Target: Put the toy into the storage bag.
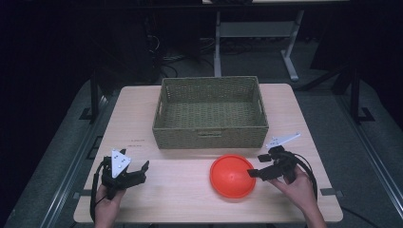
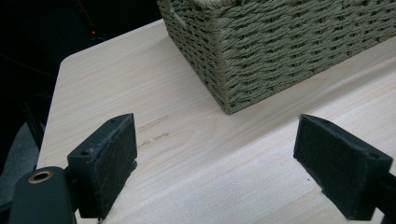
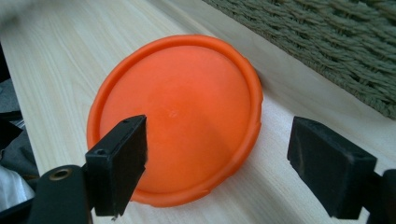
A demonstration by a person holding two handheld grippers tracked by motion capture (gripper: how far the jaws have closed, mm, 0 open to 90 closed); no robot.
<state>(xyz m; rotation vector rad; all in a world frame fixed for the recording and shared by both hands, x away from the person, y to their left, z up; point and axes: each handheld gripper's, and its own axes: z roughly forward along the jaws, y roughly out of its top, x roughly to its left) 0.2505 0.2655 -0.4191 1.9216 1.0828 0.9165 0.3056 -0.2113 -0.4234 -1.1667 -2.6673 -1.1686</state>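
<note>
The orange disc (image 1: 232, 176) lies flat on the table (image 1: 142, 118), just in front of the wicker basket (image 1: 210, 112). It appears light, rigid and smooth, likely slippery; the raised rim is the suitable grasp point. The right gripper (image 1: 254, 173) is at its edge, fingers (image 3: 116, 170) wide apart, holding nothing. The left gripper (image 1: 142, 170) is likewise spread and empty. Count: one disc, one basket.

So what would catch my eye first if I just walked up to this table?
Probably the bright orange disc lying flat near the table's front edge, with the right gripper open right beside it. Behind it stands an empty woven basket, while the left gripper waits open at the front left.
</note>
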